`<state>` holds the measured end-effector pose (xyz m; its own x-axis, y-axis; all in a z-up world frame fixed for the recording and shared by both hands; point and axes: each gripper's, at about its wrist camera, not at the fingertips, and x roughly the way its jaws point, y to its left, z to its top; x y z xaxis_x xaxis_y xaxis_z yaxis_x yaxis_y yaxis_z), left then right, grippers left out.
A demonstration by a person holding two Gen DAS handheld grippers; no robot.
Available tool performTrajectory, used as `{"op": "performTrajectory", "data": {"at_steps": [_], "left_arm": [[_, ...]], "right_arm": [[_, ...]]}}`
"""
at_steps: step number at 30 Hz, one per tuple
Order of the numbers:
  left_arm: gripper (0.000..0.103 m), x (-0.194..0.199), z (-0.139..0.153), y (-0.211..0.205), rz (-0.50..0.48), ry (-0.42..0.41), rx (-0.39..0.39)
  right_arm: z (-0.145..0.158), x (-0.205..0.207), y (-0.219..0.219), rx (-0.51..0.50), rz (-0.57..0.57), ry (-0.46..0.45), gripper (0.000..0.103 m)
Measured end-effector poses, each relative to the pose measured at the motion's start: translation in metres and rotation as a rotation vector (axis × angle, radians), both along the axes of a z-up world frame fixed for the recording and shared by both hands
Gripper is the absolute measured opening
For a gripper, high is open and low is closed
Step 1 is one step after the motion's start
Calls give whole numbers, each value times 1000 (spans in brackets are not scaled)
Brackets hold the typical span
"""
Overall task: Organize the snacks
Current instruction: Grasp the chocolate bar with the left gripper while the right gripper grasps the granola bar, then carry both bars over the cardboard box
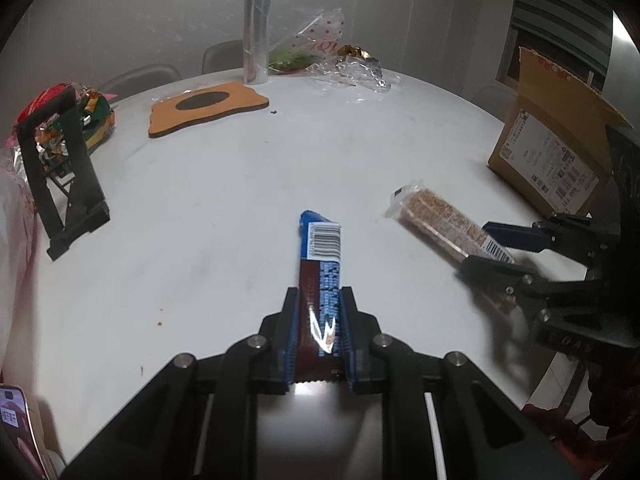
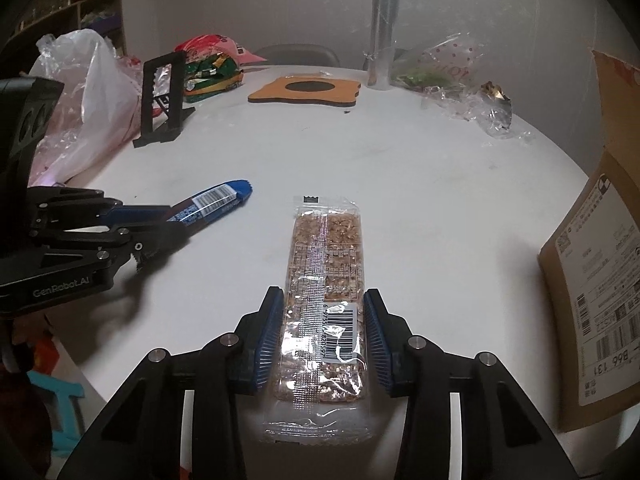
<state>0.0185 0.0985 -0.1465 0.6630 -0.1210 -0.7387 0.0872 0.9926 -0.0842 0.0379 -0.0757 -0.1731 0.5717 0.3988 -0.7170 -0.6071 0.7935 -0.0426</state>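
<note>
A blue and brown snack bar (image 1: 322, 240) lies lengthwise on the white round table (image 1: 240, 200), and my left gripper (image 1: 319, 292) is shut on its near end. From the right wrist view the same bar (image 2: 218, 198) sticks out of the left gripper (image 2: 180, 222) at the left. A clear-wrapped granola bar (image 2: 326, 248) lies flat on the table, with my right gripper (image 2: 323, 292) shut on its near half, blue pads against both long edges. In the left wrist view that granola bar (image 1: 432, 210) points away from the right gripper (image 1: 476, 245) at the right.
An open cardboard box (image 2: 592, 280) stands at the table's right edge. A black stand (image 1: 60, 184), snack bags (image 2: 208, 68) and a white plastic bag (image 2: 88, 92) crowd the left. A cork mat (image 2: 306, 88), a clear roll (image 1: 258, 20) and crumpled cellophane (image 1: 352, 68) sit at the back.
</note>
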Motion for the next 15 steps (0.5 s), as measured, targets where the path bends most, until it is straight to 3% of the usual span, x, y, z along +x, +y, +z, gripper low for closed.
{"op": "performTrajectory", "data": {"at_steps": [7, 15], "left_arm": [[16, -2, 12, -2, 7, -31, 4], [16, -1, 68, -10, 16, -150, 18]], "right_arm": [[22, 0, -7, 35, 29, -34, 37], [79, -5, -21, 120, 92, -124, 37]]}}
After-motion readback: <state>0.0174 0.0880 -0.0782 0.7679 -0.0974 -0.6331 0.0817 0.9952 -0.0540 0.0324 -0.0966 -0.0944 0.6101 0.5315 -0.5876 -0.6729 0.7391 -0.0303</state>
